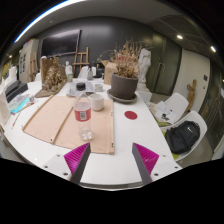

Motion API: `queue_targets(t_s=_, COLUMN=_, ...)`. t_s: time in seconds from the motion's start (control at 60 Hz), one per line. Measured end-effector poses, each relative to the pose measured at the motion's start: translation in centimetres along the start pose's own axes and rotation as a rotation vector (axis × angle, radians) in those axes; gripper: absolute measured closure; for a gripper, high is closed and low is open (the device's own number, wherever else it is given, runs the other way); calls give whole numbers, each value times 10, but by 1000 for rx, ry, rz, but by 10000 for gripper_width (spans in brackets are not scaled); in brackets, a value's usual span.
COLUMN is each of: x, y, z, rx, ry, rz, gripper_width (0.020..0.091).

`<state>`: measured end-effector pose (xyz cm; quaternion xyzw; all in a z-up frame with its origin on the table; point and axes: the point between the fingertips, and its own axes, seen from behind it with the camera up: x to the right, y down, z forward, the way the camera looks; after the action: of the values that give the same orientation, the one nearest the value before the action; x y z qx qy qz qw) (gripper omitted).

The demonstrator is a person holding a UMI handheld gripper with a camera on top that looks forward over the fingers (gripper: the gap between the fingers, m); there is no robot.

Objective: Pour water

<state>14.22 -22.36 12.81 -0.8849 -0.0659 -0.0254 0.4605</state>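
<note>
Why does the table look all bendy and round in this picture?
In the gripper view, the wide lens curves the white table and the room around it; ceiling lights glare up top, while the bottle ahead of the open gripper stays fairly clear.

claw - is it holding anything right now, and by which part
Nothing is held. The claw is open, its fingers spread with empty space between them. The water bottle stands on the table just ahead of the fingers, untouched.
</note>
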Motion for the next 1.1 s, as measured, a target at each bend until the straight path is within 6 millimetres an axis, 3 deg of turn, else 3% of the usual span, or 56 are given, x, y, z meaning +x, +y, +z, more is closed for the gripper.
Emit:
queue_targets(t_s=0.017, x=10, y=-5, z=-2, rx=6, ry=-10, rz=-7, gripper_width=249)
queue_targets(t_s=0.15, x=-31, y=-17, z=14, rx=49, ry=-37, rz=-17, gripper_width=249)
queue_targets(t_s=0.167, x=-25, y=-14, z=19, rx=55, ry=-39, rz=-13, gripper_width=250)
queue_targets(t_s=0.183, x=-51, y=-15, z=26, rx=57, ry=-35, rz=-8, gripper_width=251)
queue_targets(t_s=0.2, x=-58, y=-16, z=30, rx=59, ry=-35, rz=-5, gripper_width=251)
queue_targets(t_s=0.333, x=-93, y=-28, z=68, rx=83, ry=-39, rz=32, gripper_width=252)
queue_targets(t_s=0.567, x=-107, y=-45, z=141, rx=143, ry=15, rz=113, gripper_width=288)
queue_targets(t_s=0.633, x=-109, y=-48, z=156, rx=162, ry=19, rz=152, gripper_width=373)
queue_targets(t_s=0.75, x=-109, y=-52, z=173, rx=184, ry=41, rz=173, gripper_width=647)
queue_targets(t_s=1.0, x=-118, y=-58, z=175, rx=215, ry=64, rz=124, gripper_width=866)
queue_targets(t_s=1.1, x=-127, y=-65, z=171, rx=212, ry=75, rz=108, gripper_width=870)
